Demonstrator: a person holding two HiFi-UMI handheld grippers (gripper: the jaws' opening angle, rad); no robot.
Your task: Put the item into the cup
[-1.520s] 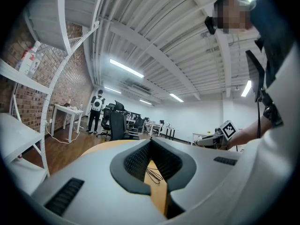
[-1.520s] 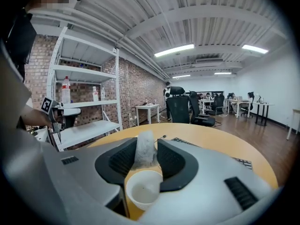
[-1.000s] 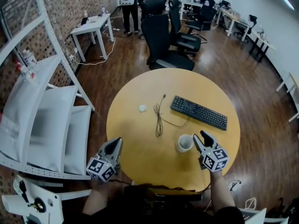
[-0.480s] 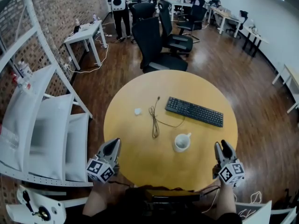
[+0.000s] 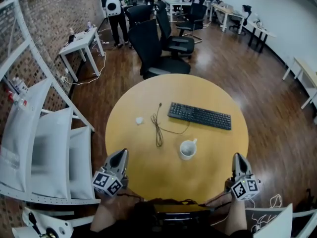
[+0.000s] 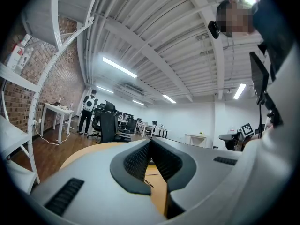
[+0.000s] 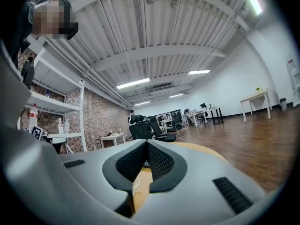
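A white cup stands on the round yellow table, right of centre, handle toward the keyboard. A small white item lies on the table's left part, well apart from the cup. My left gripper hovers at the table's near left edge, its jaws shut with nothing between them. My right gripper is held at the near right edge, to the right of the cup and clear of it; its jaws are shut and hold nothing.
A black keyboard lies behind the cup. A thin dark cable runs down the middle of the table between item and cup. Black office chairs stand beyond the table, white shelving to the left.
My right gripper has drawn back from right beside the cup to the table's near right edge, and its jaws have closed. The left gripper has stayed put.
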